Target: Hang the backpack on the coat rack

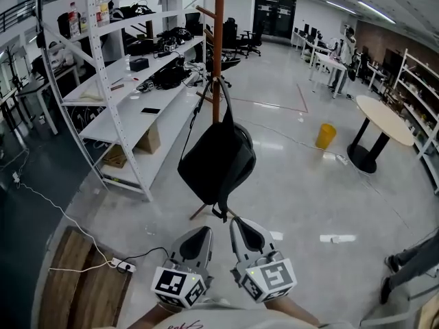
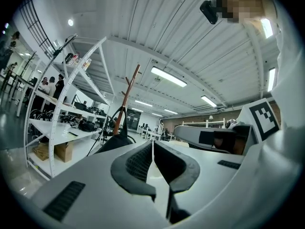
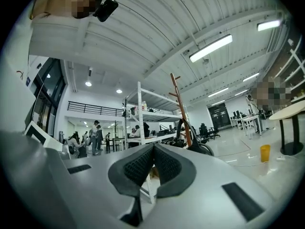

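Observation:
A black backpack [image 1: 218, 157] hangs by its top loop from a peg of the brown wooden coat rack [image 1: 218, 43]. Both grippers sit low in the head view, drawn back from the bag and not touching it. My left gripper [image 1: 198, 234] is shut with nothing between its jaws, and my right gripper [image 1: 243, 229] is shut and empty too. In the left gripper view the coat rack [image 2: 125, 99] and the backpack [image 2: 113, 142] stand beyond the closed left gripper [image 2: 152, 144]. The right gripper view shows the closed right gripper [image 3: 153, 149] with the rack [image 3: 181, 106] further off.
White metal shelving [image 1: 130, 81] with cables and gear stands left of the rack. A power strip [image 1: 123, 265] and its cord lie on the floor by a wooden pallet [image 1: 82, 283]. A round table [image 1: 384, 122] and a yellow bin [image 1: 326, 136] are off to the right.

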`<state>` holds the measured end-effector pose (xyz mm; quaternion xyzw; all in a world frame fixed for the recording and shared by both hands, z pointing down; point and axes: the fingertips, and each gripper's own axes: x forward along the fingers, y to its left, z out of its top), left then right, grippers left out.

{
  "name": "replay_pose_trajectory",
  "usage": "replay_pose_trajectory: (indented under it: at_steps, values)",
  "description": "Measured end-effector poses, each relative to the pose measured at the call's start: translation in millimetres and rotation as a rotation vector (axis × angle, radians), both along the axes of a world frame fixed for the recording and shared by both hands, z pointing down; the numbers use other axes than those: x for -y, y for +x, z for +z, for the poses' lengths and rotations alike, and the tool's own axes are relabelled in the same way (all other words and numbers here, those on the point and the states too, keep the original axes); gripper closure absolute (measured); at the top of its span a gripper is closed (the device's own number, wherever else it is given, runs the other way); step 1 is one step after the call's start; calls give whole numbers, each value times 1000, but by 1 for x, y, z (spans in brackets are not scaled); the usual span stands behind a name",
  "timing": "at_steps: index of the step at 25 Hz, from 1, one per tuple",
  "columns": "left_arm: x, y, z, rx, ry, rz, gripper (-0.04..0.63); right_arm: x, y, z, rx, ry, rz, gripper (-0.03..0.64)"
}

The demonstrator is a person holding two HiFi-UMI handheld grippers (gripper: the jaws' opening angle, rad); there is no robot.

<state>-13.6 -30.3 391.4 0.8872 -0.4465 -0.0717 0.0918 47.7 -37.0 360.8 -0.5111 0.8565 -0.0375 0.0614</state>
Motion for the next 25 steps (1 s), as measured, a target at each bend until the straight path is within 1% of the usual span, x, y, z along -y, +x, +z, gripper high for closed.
replay_pose_trajectory:
  at_steps: [9, 14, 17, 21, 25]
  values:
    - [-6, -4, 3, 0, -8, 24, 571, -9, -5, 8, 29, -21, 12, 598]
    - [-7, -6, 2, -3, -14, 22, 571, -8, -12, 15, 36, -39, -17, 598]
    - [-8, -7, 5, 2, -9, 27, 571, -10, -16, 15, 11, -33, -15, 598]
    - [-6, -14, 2, -4, -11, 10, 571, -10, -28, 15, -29, -24, -28, 598]
    - [-7, -16, 3, 4, 0, 4, 571, -10, -32, 17, -36, -19, -37, 598]
